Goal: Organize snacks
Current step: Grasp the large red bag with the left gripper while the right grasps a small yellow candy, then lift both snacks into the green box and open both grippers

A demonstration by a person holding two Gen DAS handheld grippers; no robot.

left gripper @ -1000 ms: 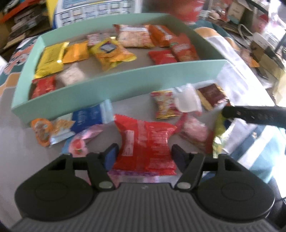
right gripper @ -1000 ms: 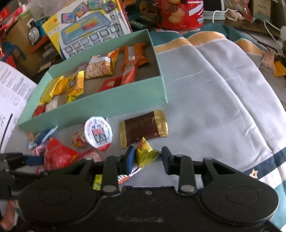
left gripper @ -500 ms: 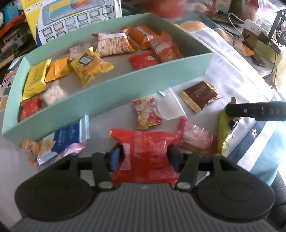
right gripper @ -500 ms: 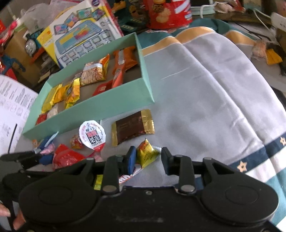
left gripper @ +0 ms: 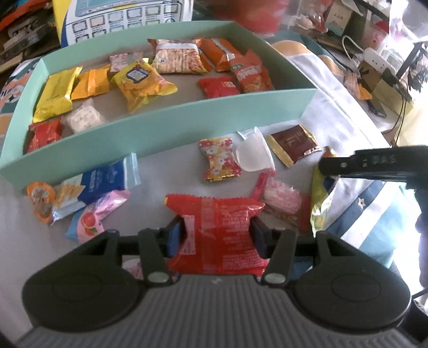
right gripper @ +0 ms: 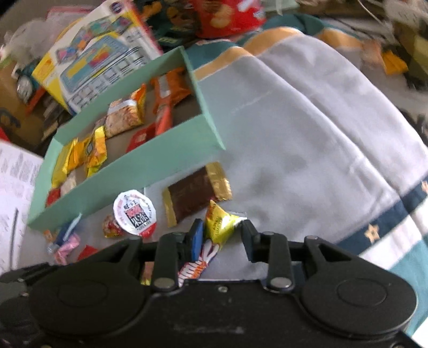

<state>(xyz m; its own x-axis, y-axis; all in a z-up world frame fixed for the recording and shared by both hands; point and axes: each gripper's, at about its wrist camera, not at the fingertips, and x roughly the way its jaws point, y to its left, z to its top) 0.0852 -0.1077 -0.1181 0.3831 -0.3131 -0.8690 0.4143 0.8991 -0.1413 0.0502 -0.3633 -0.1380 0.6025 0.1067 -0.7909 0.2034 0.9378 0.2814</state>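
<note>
My left gripper [left gripper: 216,235] is shut on a red snack packet [left gripper: 218,230] and holds it in front of the mint green box [left gripper: 171,131], which has several snack packets inside. My right gripper [right gripper: 220,235] has a yellow-green snack packet [right gripper: 220,227] between its fingers; its right finger stands a little off the packet. It shows from the side in the left wrist view [left gripper: 374,164]. Loose on the grey cloth lie a brown packet [right gripper: 192,194], a jelly cup [right gripper: 135,212], a floral candy [left gripper: 219,159] and a pink packet [left gripper: 283,199].
A blue packet [left gripper: 107,178], a pink fruit packet [left gripper: 96,215] and an orange cup [left gripper: 40,196] lie left of the box's front wall. A toy laptop box [right gripper: 99,61] and a red tin [right gripper: 227,14] stand behind. The cloth [right gripper: 307,133] spreads right.
My left gripper closed on the red packet and lifted it slightly. My right gripper tilted and rose with the yellow-green packet between its fingers.
</note>
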